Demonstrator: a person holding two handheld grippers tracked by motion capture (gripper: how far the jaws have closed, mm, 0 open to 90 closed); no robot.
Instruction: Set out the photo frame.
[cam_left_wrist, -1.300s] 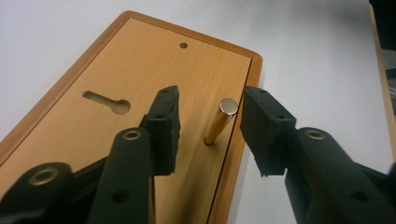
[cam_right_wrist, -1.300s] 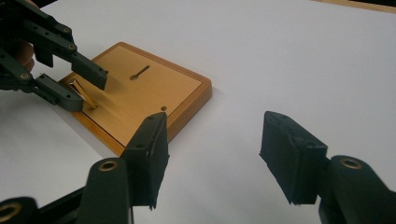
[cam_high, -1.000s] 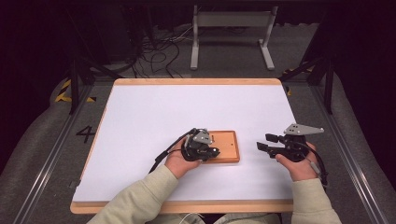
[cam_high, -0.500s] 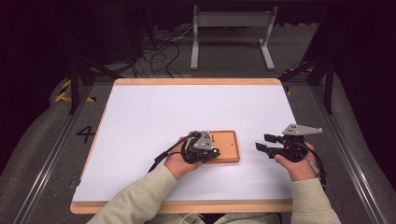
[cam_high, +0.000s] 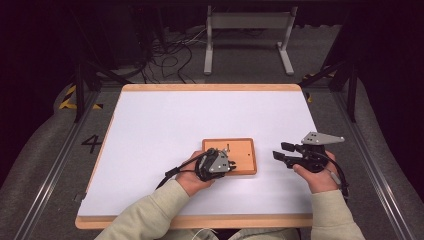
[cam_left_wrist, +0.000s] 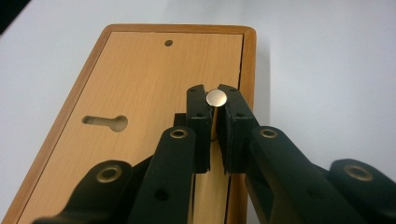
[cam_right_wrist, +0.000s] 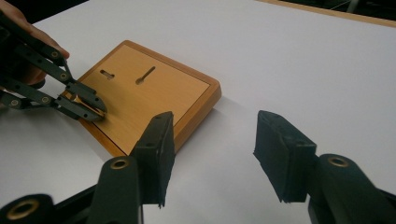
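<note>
A small wooden board (cam_high: 243, 152) with keyhole slots (cam_left_wrist: 105, 122) lies on the white table, near its front middle. My left gripper (cam_high: 231, 165) reaches over the board's left end. In the left gripper view this gripper (cam_left_wrist: 213, 94) is shut on a thin metal pin (cam_left_wrist: 216, 97) with a round flat head, upright over the board (cam_left_wrist: 140, 79). My right gripper (cam_high: 281, 151) hovers right of the board, apart from it. Its jaws (cam_right_wrist: 212, 140) have just been closing a little, with only bare table between them. The board (cam_right_wrist: 154, 95) and left gripper (cam_right_wrist: 95, 108) lie beyond.
The white table top (cam_high: 165, 130) has a wooden rim and wide free room behind and left of the board. A metal stand (cam_high: 247, 30) and loose cables (cam_high: 170, 55) sit on the floor beyond the far edge. A "4" (cam_high: 92, 144) marks the floor at left.
The left gripper has shifted only slightly at the board's left end, still holding the pin. The right hand has stayed where it was.
</note>
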